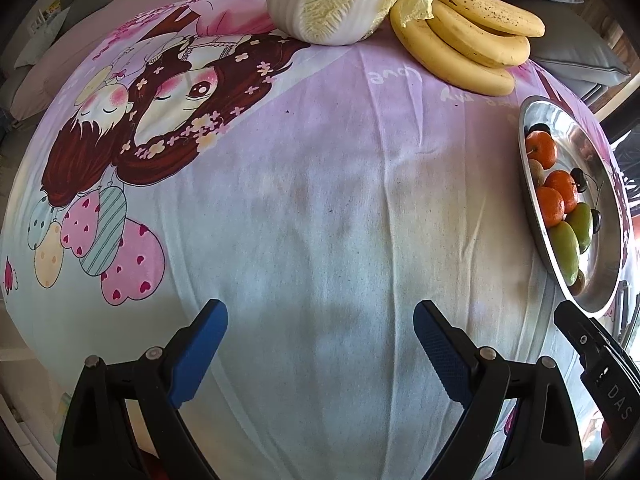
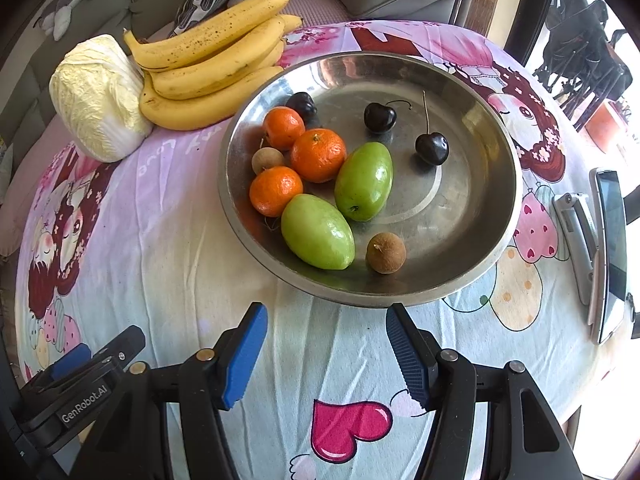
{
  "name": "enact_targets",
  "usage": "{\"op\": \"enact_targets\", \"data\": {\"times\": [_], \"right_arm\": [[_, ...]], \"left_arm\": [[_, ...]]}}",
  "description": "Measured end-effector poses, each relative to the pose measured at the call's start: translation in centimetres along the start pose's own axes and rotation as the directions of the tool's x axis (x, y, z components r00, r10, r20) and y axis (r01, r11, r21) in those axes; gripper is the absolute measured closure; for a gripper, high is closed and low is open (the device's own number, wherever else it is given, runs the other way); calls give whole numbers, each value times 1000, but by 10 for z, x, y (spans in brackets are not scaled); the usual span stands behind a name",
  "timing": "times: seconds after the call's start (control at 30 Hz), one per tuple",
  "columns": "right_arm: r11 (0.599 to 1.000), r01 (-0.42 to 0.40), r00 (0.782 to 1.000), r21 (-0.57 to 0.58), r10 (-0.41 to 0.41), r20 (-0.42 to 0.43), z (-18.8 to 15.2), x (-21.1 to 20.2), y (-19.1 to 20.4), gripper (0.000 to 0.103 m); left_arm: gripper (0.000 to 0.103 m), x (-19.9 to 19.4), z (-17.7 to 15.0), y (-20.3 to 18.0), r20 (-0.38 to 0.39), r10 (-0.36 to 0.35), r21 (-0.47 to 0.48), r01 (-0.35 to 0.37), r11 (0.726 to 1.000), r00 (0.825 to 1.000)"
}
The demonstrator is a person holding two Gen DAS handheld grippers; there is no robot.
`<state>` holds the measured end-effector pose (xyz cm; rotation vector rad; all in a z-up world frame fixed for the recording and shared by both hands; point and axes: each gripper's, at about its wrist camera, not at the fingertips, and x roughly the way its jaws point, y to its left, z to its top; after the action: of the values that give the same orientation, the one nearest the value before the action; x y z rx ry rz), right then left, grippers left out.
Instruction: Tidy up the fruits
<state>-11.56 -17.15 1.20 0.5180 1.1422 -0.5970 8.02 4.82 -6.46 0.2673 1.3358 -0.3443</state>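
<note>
Tongs (image 2: 326, 354) (empty) near bowl (image 2: 502, 236) rim

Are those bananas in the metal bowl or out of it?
Out. The bananas lie on the tablecloth beside the metal bowl, next to the cabbage, outside the rim.

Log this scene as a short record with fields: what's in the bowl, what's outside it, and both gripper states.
surface: table under a cartoon-print cloth
bowl: metal bowl
in bowl: three oranges, two green fruits, cherries, small brown fruits
outside bowl: bananas, cabbage, phone
left hand-held gripper: open, empty
right hand-held gripper: open, empty
</note>
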Motion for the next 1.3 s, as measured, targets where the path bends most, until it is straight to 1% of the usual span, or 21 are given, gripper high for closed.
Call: {"op": "enact_targets", "data": {"times": [0.07,0.43,0.67,0.9,1.3], "right_arm": [[1000,-1,1000,1,1,5,0,0,0,37],[1000,12,999,5,-12,34,1,1,-2,37],[999,34,999,-6,-33,42,1,2,-1,37],[997,69,997,-31,-68,36,1,4,2,37],[996,85,996,-29,-84,28,1,4,1,37]], "left_arm": [[9,-5,-1,-2,1,0,1,0,1000,1000],[9,-4,1,-4,-2,1,16,-1,1000,1000],[9,-4,2,-6,-1,4,14,-4,1000,1000],[9,-2,2,-7,0,20,23,-20,1000,1000],[9,-6,4,-8,19,40,41,-40,998,999]]}}
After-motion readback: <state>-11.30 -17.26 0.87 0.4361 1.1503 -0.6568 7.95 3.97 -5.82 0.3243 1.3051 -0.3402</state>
